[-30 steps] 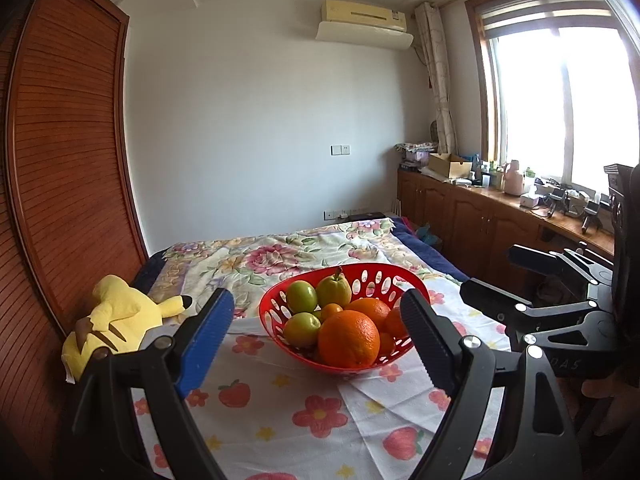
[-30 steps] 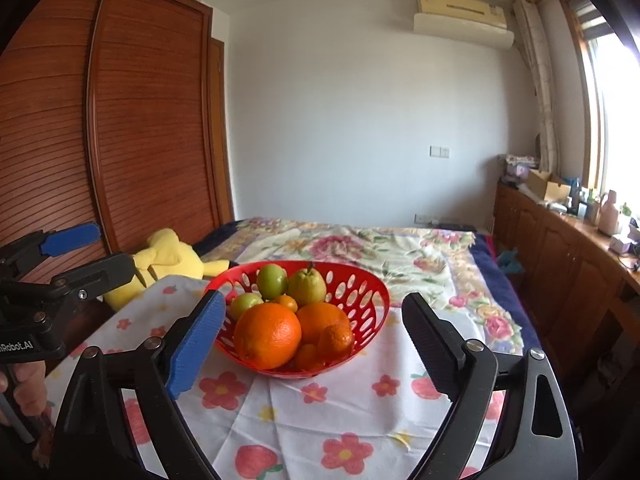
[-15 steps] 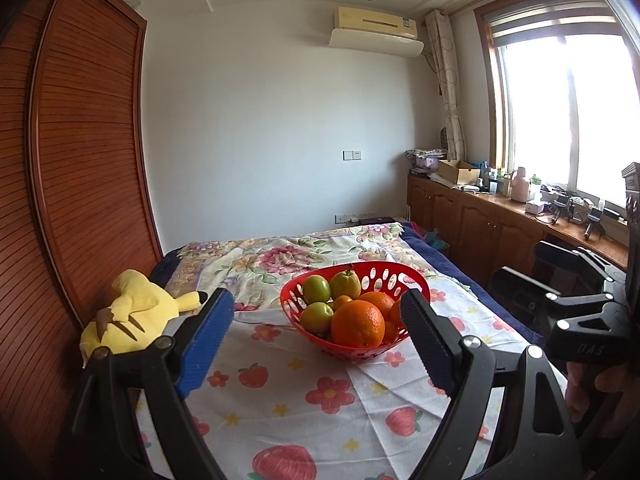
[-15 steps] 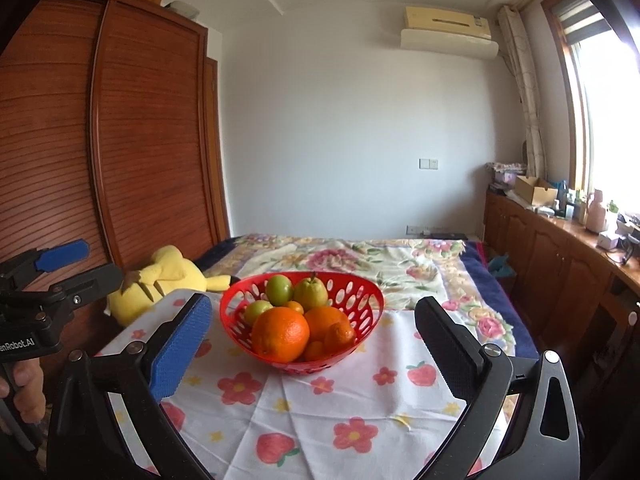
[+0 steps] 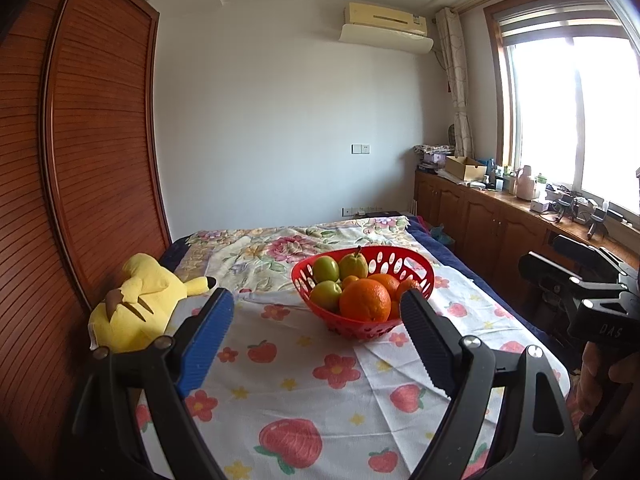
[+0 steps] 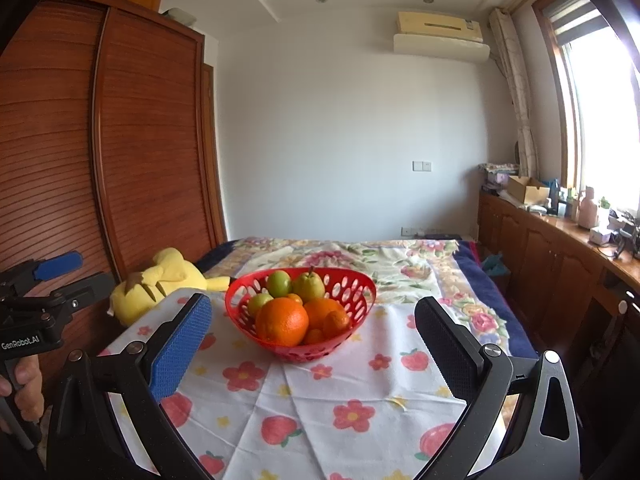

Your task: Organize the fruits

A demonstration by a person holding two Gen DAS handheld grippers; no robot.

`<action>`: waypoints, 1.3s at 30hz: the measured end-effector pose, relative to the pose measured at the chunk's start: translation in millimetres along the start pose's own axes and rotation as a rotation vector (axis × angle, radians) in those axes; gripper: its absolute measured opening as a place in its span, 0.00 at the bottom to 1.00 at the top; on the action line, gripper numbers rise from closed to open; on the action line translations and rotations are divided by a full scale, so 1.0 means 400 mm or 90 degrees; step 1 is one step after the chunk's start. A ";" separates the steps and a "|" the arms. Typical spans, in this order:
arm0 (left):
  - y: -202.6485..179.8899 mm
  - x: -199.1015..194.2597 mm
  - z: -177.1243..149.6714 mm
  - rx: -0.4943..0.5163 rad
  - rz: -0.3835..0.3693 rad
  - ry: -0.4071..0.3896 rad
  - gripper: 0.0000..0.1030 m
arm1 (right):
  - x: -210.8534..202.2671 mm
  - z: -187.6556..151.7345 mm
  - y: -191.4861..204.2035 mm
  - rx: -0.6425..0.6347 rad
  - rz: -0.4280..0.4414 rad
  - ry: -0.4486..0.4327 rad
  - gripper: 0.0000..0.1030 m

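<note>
Both grippers drawn back from red perforated plastic basket (image 6: 300, 312) of oranges, green fruit; right gripper (image 6: 314, 330) jaws just widened, left gripper (image 5: 316, 330) agape, both empty

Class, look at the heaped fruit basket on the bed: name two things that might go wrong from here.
1. The big orange sits heaped at the red basket's near rim; a nudge may roll it onto the cloth.
2. The basket rests on a creased tablecloth over soft bedding, so pressing on it might tip it.

black hand-held gripper (image 5: 316, 312), one blue pad
</note>
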State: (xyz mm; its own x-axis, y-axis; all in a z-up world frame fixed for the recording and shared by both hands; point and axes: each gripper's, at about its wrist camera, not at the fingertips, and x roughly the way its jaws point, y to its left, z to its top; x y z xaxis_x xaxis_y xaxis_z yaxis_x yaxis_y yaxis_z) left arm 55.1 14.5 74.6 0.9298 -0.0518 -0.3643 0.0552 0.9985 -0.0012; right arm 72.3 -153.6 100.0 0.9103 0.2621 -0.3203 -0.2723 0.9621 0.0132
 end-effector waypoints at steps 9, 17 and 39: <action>0.000 -0.002 -0.008 0.000 0.002 0.005 0.83 | -0.004 -0.011 -0.007 0.001 -0.006 0.004 1.00; 0.002 -0.004 -0.007 -0.001 0.001 0.003 0.83 | 0.001 -0.016 -0.008 0.002 -0.007 0.007 1.00; 0.002 -0.015 -0.003 -0.002 -0.002 -0.002 0.83 | -0.002 -0.021 -0.011 0.002 -0.009 0.007 1.00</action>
State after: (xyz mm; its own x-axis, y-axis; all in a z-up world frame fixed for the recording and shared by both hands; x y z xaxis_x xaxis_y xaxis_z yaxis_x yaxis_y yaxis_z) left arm 49.0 15.8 75.5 0.9307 -0.0550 -0.3615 0.0569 0.9984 -0.0054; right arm 70.2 -158.7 92.0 0.9107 0.2474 -0.3307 -0.2584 0.9660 0.0110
